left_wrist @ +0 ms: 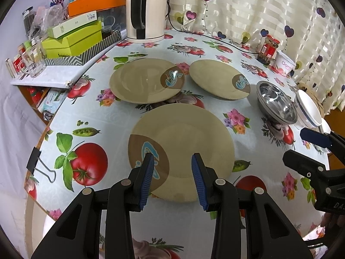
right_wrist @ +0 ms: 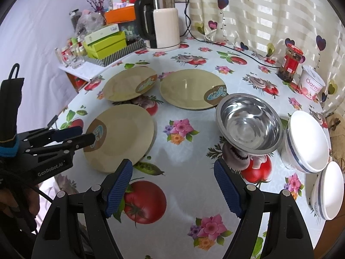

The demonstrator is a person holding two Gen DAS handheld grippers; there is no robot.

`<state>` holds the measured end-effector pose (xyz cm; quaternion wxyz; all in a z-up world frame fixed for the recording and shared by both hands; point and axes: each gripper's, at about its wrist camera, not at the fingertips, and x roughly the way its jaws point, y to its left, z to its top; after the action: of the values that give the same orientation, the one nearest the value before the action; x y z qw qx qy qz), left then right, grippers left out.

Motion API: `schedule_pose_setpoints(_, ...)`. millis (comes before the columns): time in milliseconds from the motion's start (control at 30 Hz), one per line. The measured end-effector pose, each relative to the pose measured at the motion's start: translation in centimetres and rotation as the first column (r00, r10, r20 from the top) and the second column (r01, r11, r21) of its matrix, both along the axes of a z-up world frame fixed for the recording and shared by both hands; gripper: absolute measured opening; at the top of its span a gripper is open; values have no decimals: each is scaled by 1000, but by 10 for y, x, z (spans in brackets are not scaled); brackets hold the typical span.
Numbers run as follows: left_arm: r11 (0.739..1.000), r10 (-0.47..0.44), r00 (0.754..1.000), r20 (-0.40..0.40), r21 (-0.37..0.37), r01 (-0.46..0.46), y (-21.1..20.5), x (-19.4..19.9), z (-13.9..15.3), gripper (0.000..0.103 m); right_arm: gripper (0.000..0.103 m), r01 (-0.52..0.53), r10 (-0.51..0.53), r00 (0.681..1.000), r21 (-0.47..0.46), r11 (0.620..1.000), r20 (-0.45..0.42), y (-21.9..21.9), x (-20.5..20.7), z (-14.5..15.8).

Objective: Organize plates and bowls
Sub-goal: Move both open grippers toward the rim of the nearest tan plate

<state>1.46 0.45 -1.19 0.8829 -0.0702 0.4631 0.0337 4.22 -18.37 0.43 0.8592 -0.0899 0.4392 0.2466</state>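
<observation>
Three tan plates lie apart on the flowered tablecloth: a near plate (left_wrist: 189, 142) (right_wrist: 125, 133), a far left plate (left_wrist: 146, 79) (right_wrist: 127, 84) and a far right plate (left_wrist: 217, 78) (right_wrist: 187, 88). A steel bowl (right_wrist: 250, 123) (left_wrist: 276, 101) stands right of them, beside two white bowls with blue bands (right_wrist: 308, 140) (right_wrist: 330, 192). My left gripper (left_wrist: 173, 157) (right_wrist: 86, 134) hovers open over the near plate's patterned edge, with nothing between its pads. My right gripper (right_wrist: 172, 166) (left_wrist: 301, 149) is open above bare tablecloth, between the near plate and the steel bowl.
A kettle (right_wrist: 163, 23) with its cable stands at the back. A red-lidded jar (right_wrist: 290, 62) and a yoghurt tub (right_wrist: 312, 84) sit by the curtain. Boxes and small jars (left_wrist: 71, 41) crowd a shelf on the left. A binder clip (left_wrist: 34, 161) marks the table's left edge.
</observation>
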Motion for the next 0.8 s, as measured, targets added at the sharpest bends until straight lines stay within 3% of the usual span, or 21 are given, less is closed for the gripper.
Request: schedule_pose_setpoints(800, 999, 18, 1000, -5, -41, -18, 11, 12, -7, 37, 79, -33, 34, 998, 11, 999, -46, 8, 14, -11)
